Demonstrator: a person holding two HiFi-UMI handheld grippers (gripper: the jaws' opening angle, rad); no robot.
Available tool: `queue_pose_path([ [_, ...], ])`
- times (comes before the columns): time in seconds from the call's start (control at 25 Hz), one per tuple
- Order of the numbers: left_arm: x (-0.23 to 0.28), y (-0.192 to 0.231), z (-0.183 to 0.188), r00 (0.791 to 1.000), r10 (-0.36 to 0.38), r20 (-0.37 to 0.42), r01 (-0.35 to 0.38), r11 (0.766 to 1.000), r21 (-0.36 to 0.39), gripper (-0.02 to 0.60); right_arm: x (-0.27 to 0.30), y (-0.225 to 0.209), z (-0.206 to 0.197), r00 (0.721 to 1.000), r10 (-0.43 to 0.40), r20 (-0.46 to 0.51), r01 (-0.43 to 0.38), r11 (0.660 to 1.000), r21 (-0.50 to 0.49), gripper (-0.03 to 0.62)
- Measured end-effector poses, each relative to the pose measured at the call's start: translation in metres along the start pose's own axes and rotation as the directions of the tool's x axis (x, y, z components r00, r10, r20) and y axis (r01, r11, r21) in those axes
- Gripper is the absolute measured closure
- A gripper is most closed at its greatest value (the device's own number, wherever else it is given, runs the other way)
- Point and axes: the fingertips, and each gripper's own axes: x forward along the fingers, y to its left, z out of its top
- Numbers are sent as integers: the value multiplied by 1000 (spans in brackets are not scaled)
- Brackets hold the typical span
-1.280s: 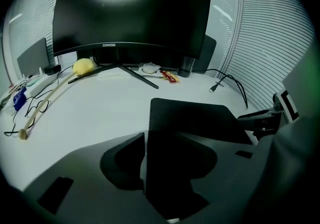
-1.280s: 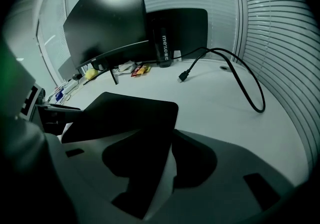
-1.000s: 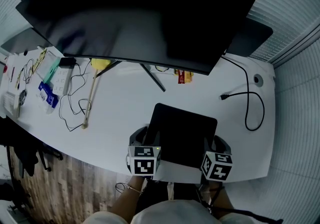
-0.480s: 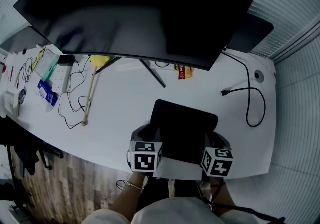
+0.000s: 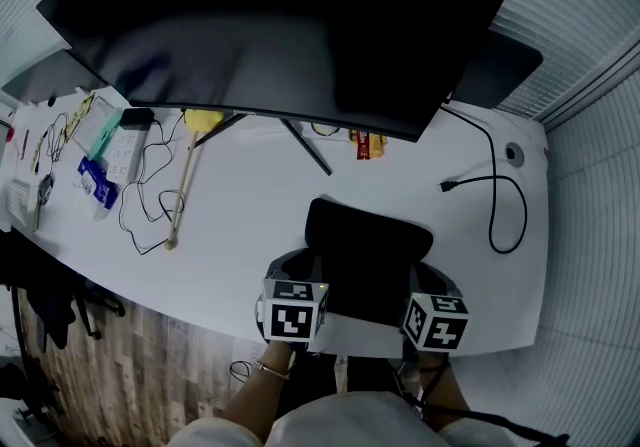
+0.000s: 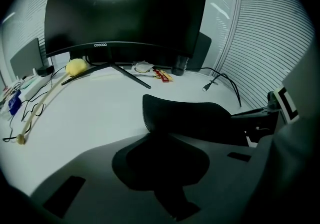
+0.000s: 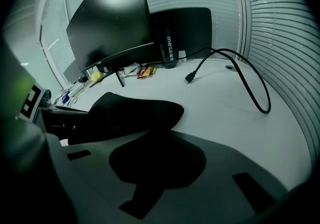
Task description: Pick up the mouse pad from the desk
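Beneath the left gripper (image 5: 303, 280) and the right gripper (image 5: 418, 285), a white desk (image 5: 250, 220) is stretching away. Beyond both of them, a wide curved monitor (image 5: 280, 25) is standing dark. Between the two grippers, a black mouse pad (image 5: 368, 260) is bowing upward, its near corners running into their jaws. Each gripper's jaws have just been closing and are now pinching the mouse pad, the left at its left corner, the right at its right corner. Ahead and to the right of the right gripper, a black cable (image 5: 505, 205) is looping across the desk. Well to the left of the left gripper, a wooden stick (image 5: 180, 200) is lying among thin wires.
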Motion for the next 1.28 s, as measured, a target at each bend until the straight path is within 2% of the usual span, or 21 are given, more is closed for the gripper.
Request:
queue_pose_path([
  [0.28,-12,-3,9,999,-1,33,2,1000,-7,532,-13,4,13,999,13,32,-12,1000,-2,539],
  [0.6,-36,-7,36,993,5,122,-5,1000,-6,532,-38,8,42,993,26,112,-24,1000,-21,539],
  [0.8,-56,-9,61,980,11,200,-13,1000,7,532,-58,13,67,982,36,186,-28,999,-42,538],
  [1.04,-89,-13,99,947,13,320,-26,999,35,531,-92,21,108,950,44,308,-19,996,-85,538],
  [1.28,-128,-23,153,884,-6,468,-36,996,82,531,-137,25,161,891,52,450,11,990,-138,538],
])
